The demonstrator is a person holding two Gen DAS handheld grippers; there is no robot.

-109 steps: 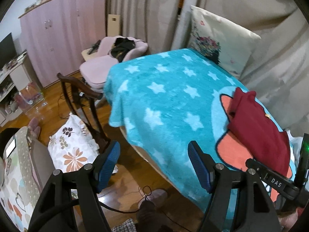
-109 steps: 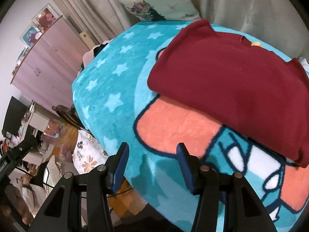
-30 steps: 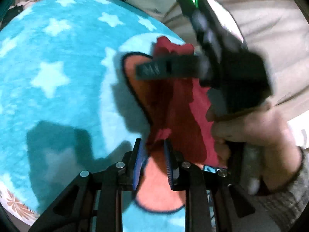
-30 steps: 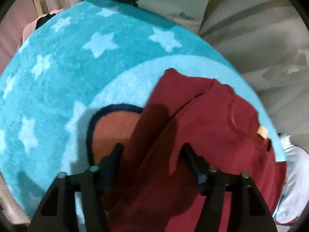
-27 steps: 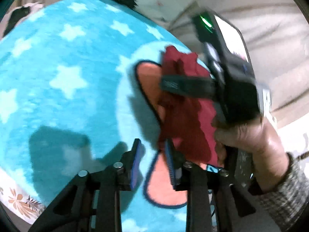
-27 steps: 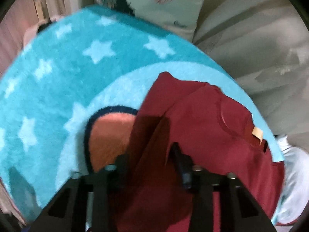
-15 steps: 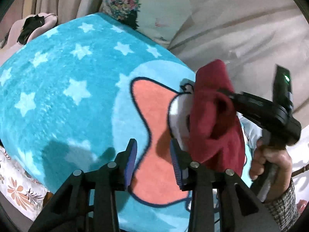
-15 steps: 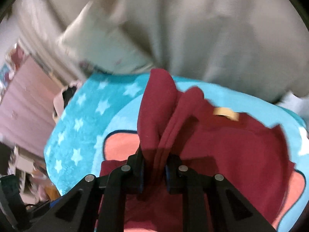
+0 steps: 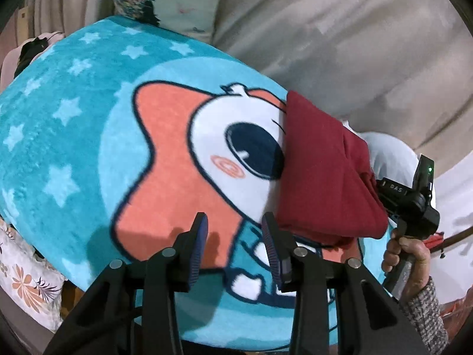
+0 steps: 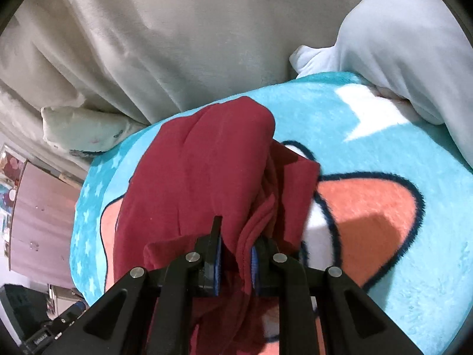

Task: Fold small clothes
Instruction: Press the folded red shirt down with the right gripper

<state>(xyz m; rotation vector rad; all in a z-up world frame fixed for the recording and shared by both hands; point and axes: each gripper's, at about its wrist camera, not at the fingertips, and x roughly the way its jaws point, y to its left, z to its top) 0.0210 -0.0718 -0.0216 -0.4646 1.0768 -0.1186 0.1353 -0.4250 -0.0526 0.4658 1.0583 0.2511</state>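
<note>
One big turquoise blanket [image 9: 74, 136] with pale stars and a cartoon print (orange patch, white face, dark eye) covers the whole work surface. Grey-beige curtain [image 9: 340, 44] hangs behind it; floral pillow [image 9: 165, 3] at the far end, pale blue bedding [image 10: 399, 35] at the blanket's edge by the curtain. Pink wardrobe [image 10: 38, 222] far off in the right wrist view.

Dark red garment [image 9: 322, 177] lies folded over itself on the blanket, beside the curtain, covering part of the cartoon face; its near edge bunches into thick folds.

Right gripper [image 10: 235, 259] is clamped on a bunched fold of the garment, blue pads pressing it from both sides, cloth draped up and over ahead of the fingers. In the left wrist view a hand [image 9: 408, 254] in a grey knit sleeve holds that gripper's handle at the garment's right edge.

Left gripper [image 9: 235, 242] hangs over the blanket print just beside the garment's near corner, jaws partly apart after just opening, nothing between them.
</note>
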